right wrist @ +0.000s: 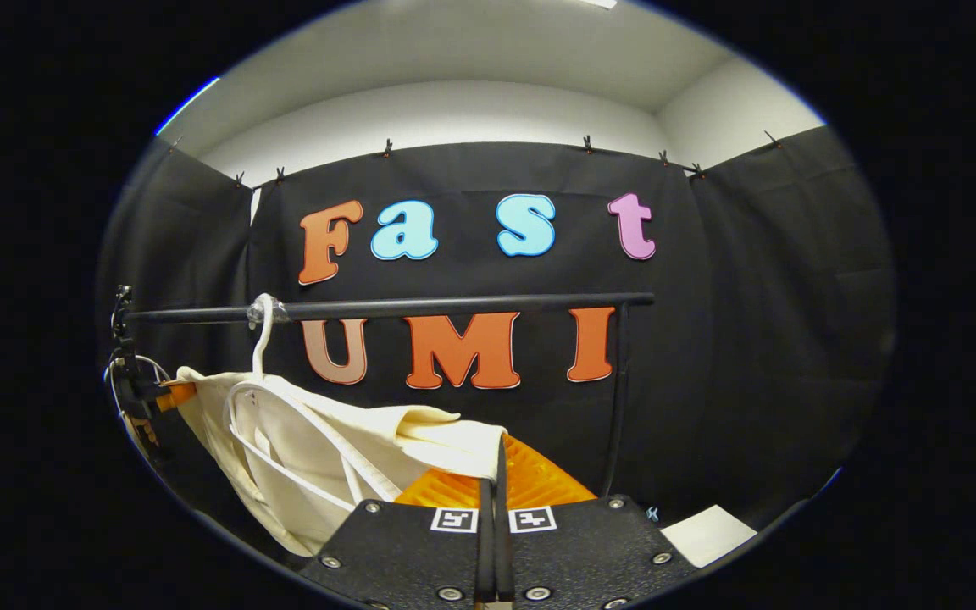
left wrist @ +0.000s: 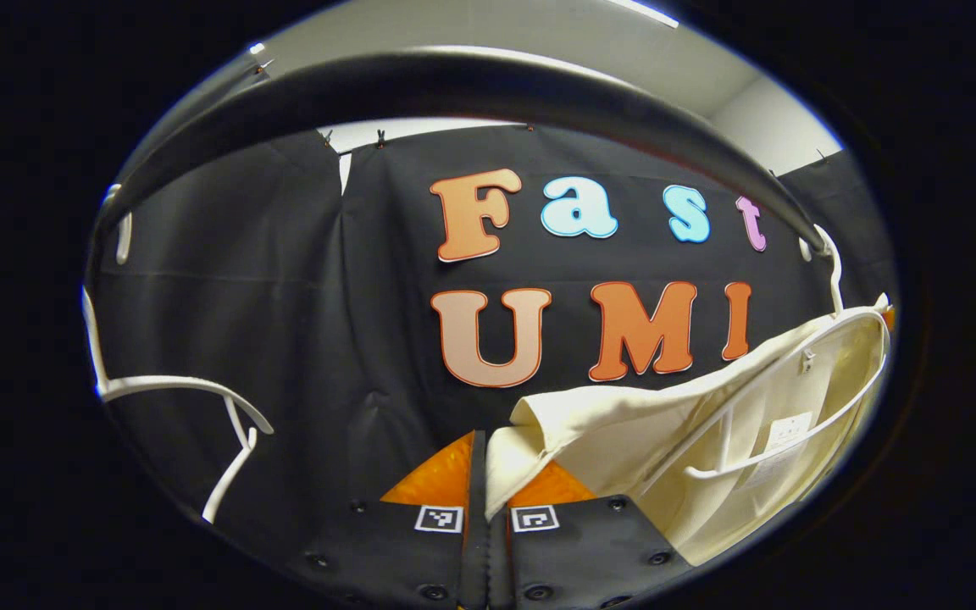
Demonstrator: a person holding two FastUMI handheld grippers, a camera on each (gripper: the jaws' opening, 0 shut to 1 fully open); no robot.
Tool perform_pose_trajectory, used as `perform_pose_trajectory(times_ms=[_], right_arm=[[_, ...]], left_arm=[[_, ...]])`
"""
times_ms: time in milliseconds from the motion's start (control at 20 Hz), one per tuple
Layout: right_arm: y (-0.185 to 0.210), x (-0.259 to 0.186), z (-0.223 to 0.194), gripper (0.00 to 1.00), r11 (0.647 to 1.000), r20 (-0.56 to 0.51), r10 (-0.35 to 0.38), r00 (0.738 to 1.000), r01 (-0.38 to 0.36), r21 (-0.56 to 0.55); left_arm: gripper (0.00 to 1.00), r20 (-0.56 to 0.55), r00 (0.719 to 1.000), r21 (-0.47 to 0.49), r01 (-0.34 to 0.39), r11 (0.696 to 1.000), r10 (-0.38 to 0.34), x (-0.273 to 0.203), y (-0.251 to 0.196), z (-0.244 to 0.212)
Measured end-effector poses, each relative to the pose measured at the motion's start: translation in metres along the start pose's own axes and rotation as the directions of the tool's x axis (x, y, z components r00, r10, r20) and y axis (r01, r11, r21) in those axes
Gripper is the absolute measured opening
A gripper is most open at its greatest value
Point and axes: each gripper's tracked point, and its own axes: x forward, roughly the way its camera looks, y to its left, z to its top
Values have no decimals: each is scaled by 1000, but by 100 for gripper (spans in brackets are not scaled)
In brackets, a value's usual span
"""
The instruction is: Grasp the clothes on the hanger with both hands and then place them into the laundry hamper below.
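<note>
A cream garment (left wrist: 623, 432) hangs on a white hanger (left wrist: 831, 263) at the right of the left gripper view, its near edge pulled out toward me. My left gripper (left wrist: 481, 453) is shut with that edge pinched between its fingers. In the right gripper view the same garment (right wrist: 302, 424) drapes from its hanger (right wrist: 261, 335), which hooks over the black rail (right wrist: 454, 305). My right gripper (right wrist: 501, 453) is shut on the cloth's other corner. The left gripper (right wrist: 145, 390) shows far off at the garment's left end.
The black rail (left wrist: 454, 80) arcs close overhead in the left gripper view, and an empty white hanger (left wrist: 174, 390) hangs on its left. The rail's upright post (right wrist: 619, 398) stands right of my right gripper. A white flat patch (right wrist: 708, 534) lies low right.
</note>
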Motion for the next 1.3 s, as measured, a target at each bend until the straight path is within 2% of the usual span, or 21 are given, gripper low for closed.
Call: perform_pose_trajectory(times_ms=[150,400,850,1150,1300], right_arm=[[-4,3,-28,0,1000,-33,10,999,-11,-10],[-14,-4,-65,0,999,-92,18,996,-14,50],[-17,-24,-109,0,994,-151,25,988,-8,113],[-14,-50,-131,0,993,-182,-5,983,26,115],[-11,-54,-142,0,995,-197,-41,979,58,81]], left_arm=[[7,-39,999,-9,4,1000,-4,4,-2,-20],[7,-103,994,-15,24,1000,-25,2,-8,-50],[7,-173,984,-35,34,999,-39,-8,-8,-81],[7,-188,981,-43,34,999,-41,-33,-2,-96],[6,-181,983,-55,33,998,-42,-42,-5,-104]])
